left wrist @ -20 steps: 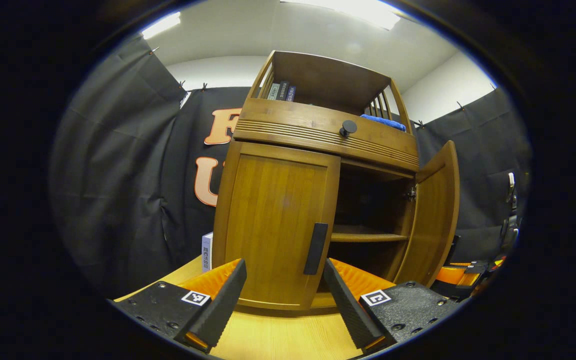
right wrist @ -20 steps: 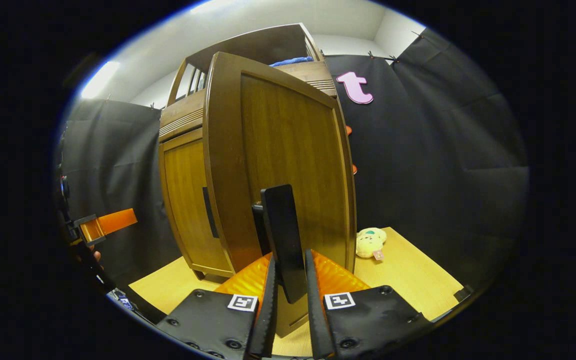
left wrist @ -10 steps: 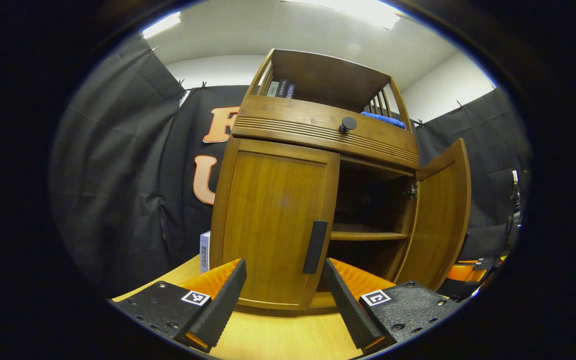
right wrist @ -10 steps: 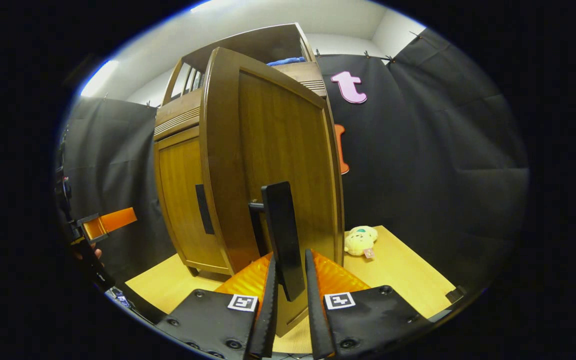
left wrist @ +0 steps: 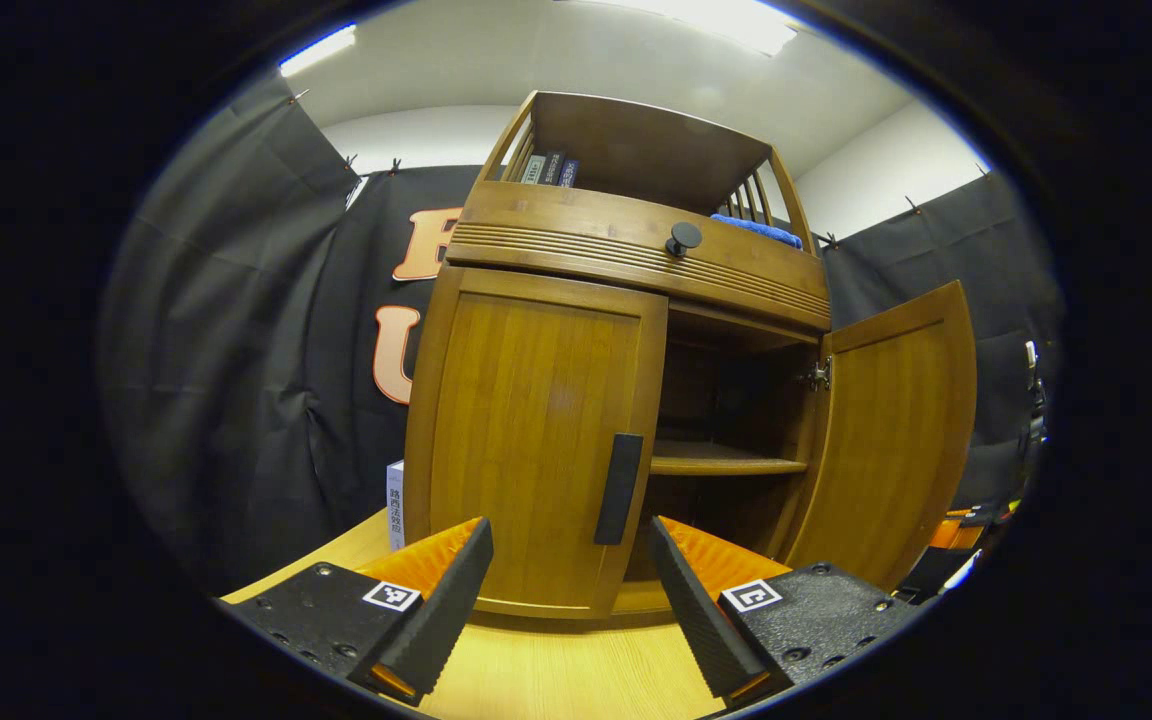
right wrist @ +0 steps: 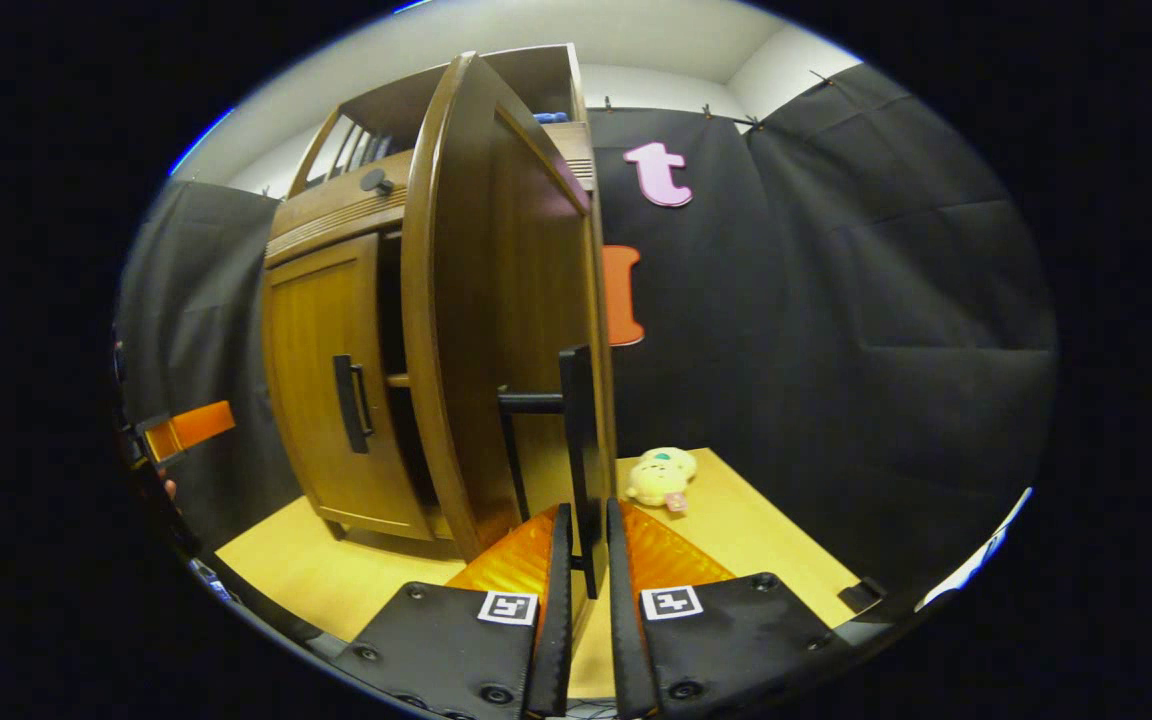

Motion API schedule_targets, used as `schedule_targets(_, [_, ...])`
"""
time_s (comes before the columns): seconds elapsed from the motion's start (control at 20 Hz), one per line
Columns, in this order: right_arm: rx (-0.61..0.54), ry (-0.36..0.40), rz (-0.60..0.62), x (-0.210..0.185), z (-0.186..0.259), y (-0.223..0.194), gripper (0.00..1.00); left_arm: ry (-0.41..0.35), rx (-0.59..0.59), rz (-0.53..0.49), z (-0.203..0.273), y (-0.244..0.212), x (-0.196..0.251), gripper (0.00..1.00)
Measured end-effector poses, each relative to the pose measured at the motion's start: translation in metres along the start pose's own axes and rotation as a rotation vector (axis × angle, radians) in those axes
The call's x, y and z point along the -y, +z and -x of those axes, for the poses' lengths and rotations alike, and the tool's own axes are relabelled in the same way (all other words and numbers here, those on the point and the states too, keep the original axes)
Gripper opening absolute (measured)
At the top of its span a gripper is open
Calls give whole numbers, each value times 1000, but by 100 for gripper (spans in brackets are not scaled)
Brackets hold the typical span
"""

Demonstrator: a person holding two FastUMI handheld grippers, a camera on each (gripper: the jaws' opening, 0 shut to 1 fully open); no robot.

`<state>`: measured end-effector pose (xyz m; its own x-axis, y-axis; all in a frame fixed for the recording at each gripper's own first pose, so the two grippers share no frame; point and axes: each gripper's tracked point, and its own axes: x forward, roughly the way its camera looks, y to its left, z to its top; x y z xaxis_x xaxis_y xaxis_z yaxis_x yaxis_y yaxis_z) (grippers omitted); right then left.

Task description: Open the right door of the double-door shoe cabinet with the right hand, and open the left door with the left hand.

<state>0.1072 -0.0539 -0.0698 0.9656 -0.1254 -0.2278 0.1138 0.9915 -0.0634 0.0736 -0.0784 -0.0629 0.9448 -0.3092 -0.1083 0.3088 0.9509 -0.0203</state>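
Right gripper [right wrist: 586, 560] pinches the flat black handle [right wrist: 579, 450] of the open, curved wooden right door [right wrist: 456, 300]; left gripper [left wrist: 571, 600] spread wide.

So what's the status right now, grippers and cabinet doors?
Right gripper shut on right door handle, right door swung wide. Left gripper open, short of left door handle; left door closed. Nothing in the way.

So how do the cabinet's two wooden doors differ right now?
The right wooden door stands swung wide open, baring a shelf; the left wooden door sits shut. The right door's black bar handle is pinched in the right gripper; the left door's black bar handle is untouched, with the left gripper open short of it. Both share brown wood and curved panels.
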Motion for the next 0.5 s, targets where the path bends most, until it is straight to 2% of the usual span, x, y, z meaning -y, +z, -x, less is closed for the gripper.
schedule_targets(0.05, [6, -7, -17, 9, 1, 0, 24, -3, 0, 1, 0, 0, 0, 92])
schedule_targets(0.1, [4, 3, -33, 14, 1, -2, 24, -4, 2, 2, -2, 0, 0, 92])
schedule_targets(0.15, [6, 23, -42, 19, 1, -2, 16, -5, 2, 3, -1, -1, 1, 92])
schedule_targets(0.2, [9, 40, -40, 23, 3, -4, 16, -5, 1, 4, -2, -1, 1, 92])
schedule_targets(0.25, [9, 58, -37, 26, 3, -3, 28, -3, 1, 6, -3, -1, 0, 92])
schedule_targets(0.3, [6, 73, -42, 32, 3, -3, 28, -1, 2, 10, -3, -1, 0, 92])
schedule_targets(0.35, [1, 84, -50, 37, 0, -2, 16, 1, 4, 15, -2, -1, 0, 92])
schedule_targets(0.4, [-4, 102, -55, 42, -1, -1, 29, 4, 5, 18, -1, -1, -1, 92])
schedule_targets(0.45, [-6, 117, -53, 46, -4, 1, 29, 11, 7, 17, 0, 0, -4, 92])
schedule_targets(0.5, [-6, 121, -46, 52, -6, 3, 16, 20, 9, 15, 1, 0, -7, 92])
